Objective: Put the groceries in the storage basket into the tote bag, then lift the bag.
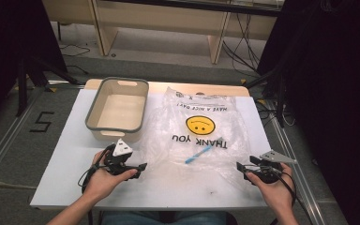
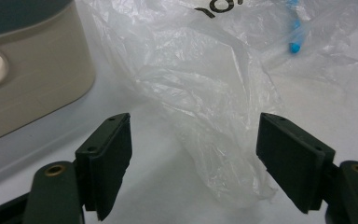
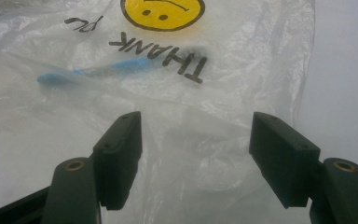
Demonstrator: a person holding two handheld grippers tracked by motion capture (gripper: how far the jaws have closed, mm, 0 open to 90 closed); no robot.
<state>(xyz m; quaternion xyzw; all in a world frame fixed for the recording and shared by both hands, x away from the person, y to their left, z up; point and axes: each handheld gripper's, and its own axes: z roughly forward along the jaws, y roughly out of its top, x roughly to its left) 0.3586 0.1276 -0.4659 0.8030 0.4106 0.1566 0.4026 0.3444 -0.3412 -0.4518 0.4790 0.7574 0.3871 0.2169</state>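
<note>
Plastic bag (image 1: 201,136), clear and crumpled, was seen spread flat over the middle and right half of the white table (image 1: 65,154), printed with a yellow smiley and "THANK YOU" text reading upside down from the near edge. Blue pen-like item (image 1: 200,153) was seen lying inside or under the bag, near the bag's near-centre part; which of the two could not be told. Grey-rimmed beige tub (image 1: 118,108) was placed toward the far left corner of the table, just beside the bag's left edge. Left gripper (image 1: 138,167) was held in the person's left hand (image 1: 104,180) at the near left part of the table, jaws spread wide, nothing gripped; in the left gripper view the bag's crumpled near-left corner (image 2: 214,140) was seen lying between and ahead of the jaws, tub wall at the left. Right gripper (image 1: 242,168) was held in the right hand (image 1: 274,187) near the near right corner, jaws also spread wide and empty; in the right gripper view the bag's edge (image 3: 196,135) was seen lying between the jaws, the blue item (image 3: 93,71) further ahead.
</note>
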